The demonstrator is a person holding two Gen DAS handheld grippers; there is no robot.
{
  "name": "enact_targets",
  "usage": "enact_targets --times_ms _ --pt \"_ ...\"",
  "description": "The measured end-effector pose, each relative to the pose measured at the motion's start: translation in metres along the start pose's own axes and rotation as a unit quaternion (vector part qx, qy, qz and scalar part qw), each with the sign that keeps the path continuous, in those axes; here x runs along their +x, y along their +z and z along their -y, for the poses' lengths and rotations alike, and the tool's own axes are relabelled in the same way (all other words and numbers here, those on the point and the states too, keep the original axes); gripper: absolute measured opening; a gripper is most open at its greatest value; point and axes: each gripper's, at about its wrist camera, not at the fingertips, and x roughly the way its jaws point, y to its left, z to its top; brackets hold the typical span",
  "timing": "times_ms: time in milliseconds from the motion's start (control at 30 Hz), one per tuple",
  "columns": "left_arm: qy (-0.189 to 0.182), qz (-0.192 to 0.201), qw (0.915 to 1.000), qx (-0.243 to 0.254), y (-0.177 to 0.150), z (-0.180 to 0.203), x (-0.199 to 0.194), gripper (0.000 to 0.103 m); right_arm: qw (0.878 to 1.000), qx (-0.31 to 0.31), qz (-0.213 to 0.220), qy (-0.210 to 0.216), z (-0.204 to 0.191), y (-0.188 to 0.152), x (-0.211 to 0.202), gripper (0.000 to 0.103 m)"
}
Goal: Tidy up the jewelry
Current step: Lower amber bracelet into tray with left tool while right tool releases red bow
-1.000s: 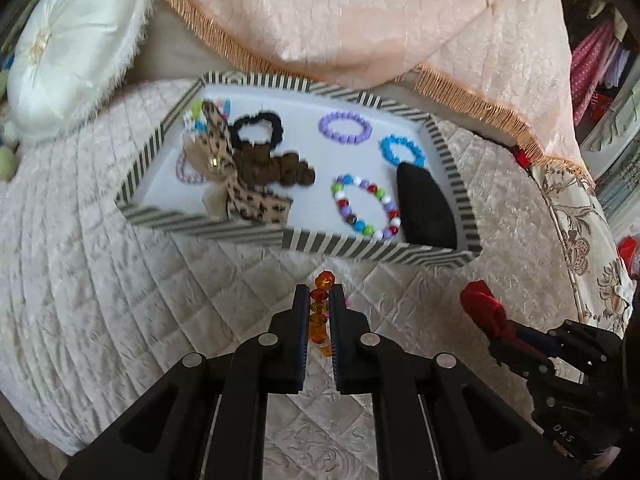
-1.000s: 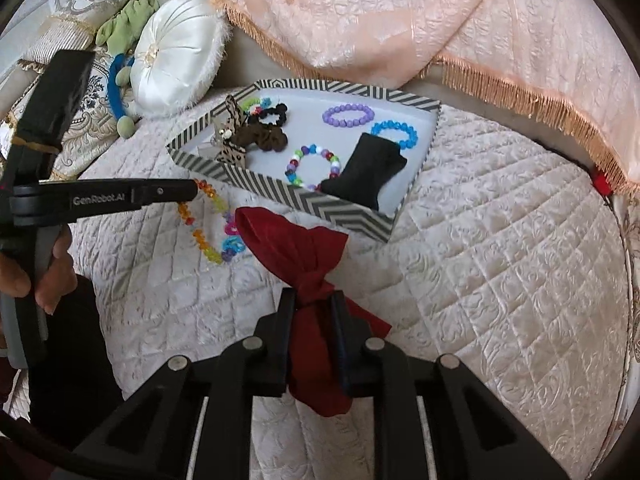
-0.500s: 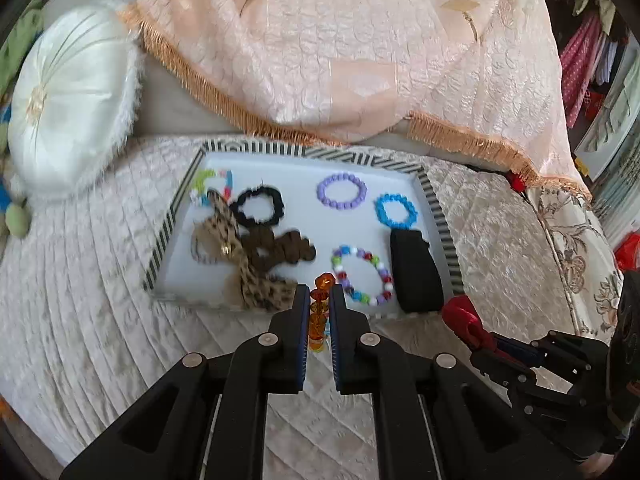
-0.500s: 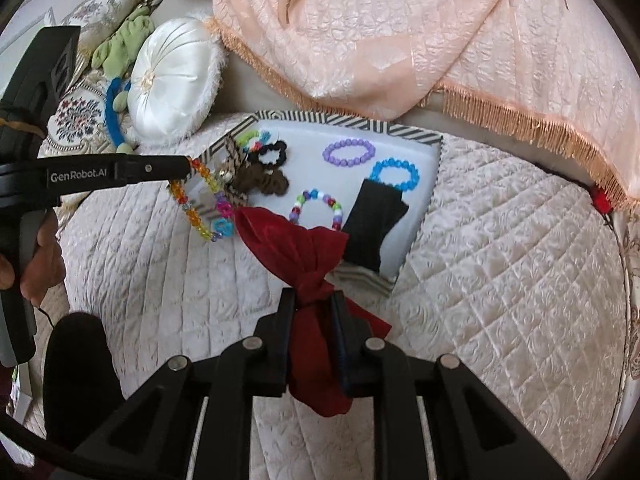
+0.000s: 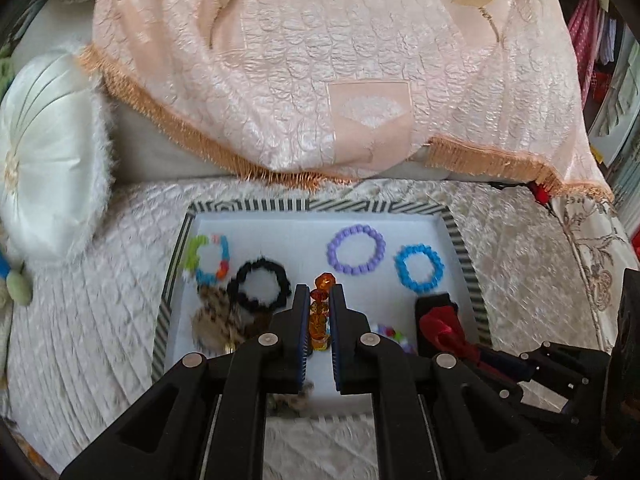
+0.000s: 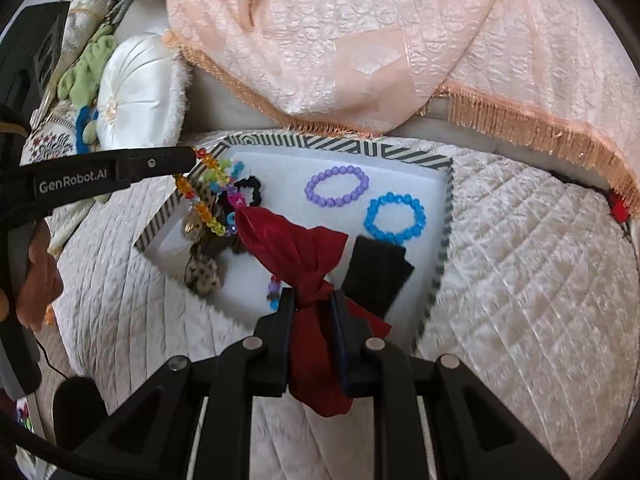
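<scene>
A striped-rimmed white tray (image 5: 320, 205) (image 6: 344, 148) lies on the quilted bed. My left gripper (image 5: 320, 300) is shut on a colourful bead bracelet (image 5: 319, 316) (image 6: 204, 208) and holds it above the tray's middle. My right gripper (image 6: 312, 300) is shut on a red fabric bow (image 6: 296, 240) (image 5: 442, 320), held over the tray's near right part. In the tray lie a purple bracelet (image 5: 356, 250), a blue bracelet (image 5: 419, 267), a black scrunchie (image 5: 260, 286), a leopard bow (image 5: 212, 316), a black pouch (image 6: 378, 270) and a multicolour bracelet (image 5: 208, 258).
A round white cushion (image 5: 44, 160) stands left of the tray. A peach fringed throw (image 5: 340, 72) hangs behind it. The quilted bedspread (image 6: 528, 280) spreads right of the tray. Clothes and shelves (image 5: 608, 40) are at the far right.
Both grippers have moved forward from the bedspread to over the tray, carrying the bead bracelet and the red bow. Both stay shut.
</scene>
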Motion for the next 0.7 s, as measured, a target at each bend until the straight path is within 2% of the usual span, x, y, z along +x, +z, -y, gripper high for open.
enact_targets --times_ms 233,400,700 --pt "-0.001 -0.006 1.0000 0.007 0.023 -0.005 0.042 0.000 1.000 0.014 -0.012 -0.002 -0.002 0.024 0.035 0.017" --pt "-0.011 -0.015 0.9998 -0.005 0.035 -0.014 0.069 0.000 1.000 0.014 -0.019 -0.018 -0.001 0.035 0.053 0.017" --pt "0.009 -0.045 0.9983 -0.036 0.035 -0.039 0.113 0.000 0.997 -0.003 -0.053 -0.049 -0.007 0.042 0.092 0.017"
